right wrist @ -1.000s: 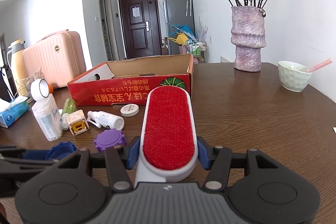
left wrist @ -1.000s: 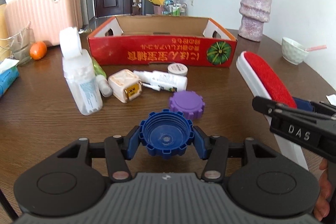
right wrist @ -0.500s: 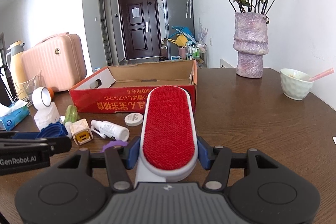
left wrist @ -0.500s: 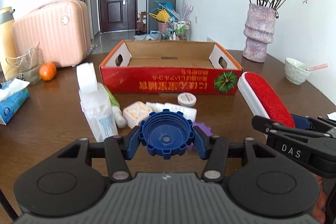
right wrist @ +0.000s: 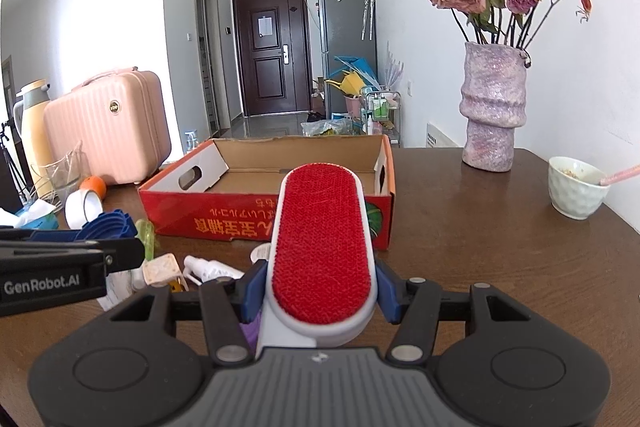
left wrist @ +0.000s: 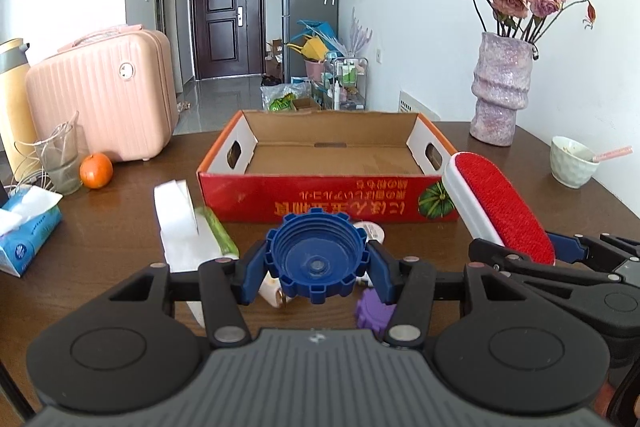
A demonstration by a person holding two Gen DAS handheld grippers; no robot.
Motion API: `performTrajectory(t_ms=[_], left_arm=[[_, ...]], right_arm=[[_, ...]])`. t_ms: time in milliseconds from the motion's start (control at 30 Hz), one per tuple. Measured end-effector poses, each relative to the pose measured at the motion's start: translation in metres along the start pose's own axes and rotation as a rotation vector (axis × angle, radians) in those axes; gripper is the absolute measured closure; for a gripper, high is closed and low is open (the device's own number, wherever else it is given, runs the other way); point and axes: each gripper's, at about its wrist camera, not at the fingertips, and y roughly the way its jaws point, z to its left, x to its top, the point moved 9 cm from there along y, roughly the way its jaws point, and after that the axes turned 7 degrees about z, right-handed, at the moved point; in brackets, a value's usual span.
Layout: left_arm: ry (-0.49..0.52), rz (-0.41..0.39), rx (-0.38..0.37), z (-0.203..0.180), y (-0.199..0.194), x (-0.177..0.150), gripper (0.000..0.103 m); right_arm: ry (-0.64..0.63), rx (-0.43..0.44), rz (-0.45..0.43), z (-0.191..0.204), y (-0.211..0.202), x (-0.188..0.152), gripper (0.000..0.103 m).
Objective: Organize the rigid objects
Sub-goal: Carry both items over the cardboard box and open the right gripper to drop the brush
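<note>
My left gripper (left wrist: 318,269) is shut on a blue ribbed cap (left wrist: 316,259) and holds it above the table, short of the red cardboard box (left wrist: 328,203). My right gripper (right wrist: 320,287) is shut on a red lint brush (right wrist: 322,251) with a white body, also held up in front of the box (right wrist: 224,223). The brush shows in the left wrist view (left wrist: 500,207) at the right. The box is open and empty inside.
On the table below lie a purple cap (left wrist: 372,309), a white bottle with tape roll (left wrist: 178,223), a green tube (left wrist: 218,233), a small spray bottle (right wrist: 212,269). A vase (right wrist: 492,111), bowl (right wrist: 576,187), orange (left wrist: 96,171) and tissue pack (left wrist: 26,227) stand around.
Both grippers have risen and moved toward the box, each still holding its object. The table items have dropped lower in both views.
</note>
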Motion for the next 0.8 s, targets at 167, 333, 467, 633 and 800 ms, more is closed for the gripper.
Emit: performTrajectory(t_ms=[167, 333, 467, 633, 800], left_arm=[[-0.012, -0.005, 0.010, 0.003, 0.006, 0.013, 0.049], [-0.014, -0.006, 0.027, 0.005, 0.015, 0.028, 0.049], [-0.026, -0.010, 0.041, 0.006, 0.022, 0.042, 0.049], [-0.042, -0.008, 0.059, 0.005, 0.032, 0.059, 0.049], [-0.072, -0.006, 0.089, 0.006, 0.046, 0.079, 0.049]], right_arm=[[-0.005, 0.005, -0.004, 0.004, 0.006, 0.012, 0.048], [-0.006, 0.011, -0.001, 0.007, 0.014, 0.023, 0.048], [-0.004, 0.016, -0.002, 0.009, 0.022, 0.035, 0.048], [0.003, 0.024, -0.003, 0.010, 0.032, 0.050, 0.048], [0.032, 0.040, 0.001, 0.006, 0.047, 0.065, 0.048]])
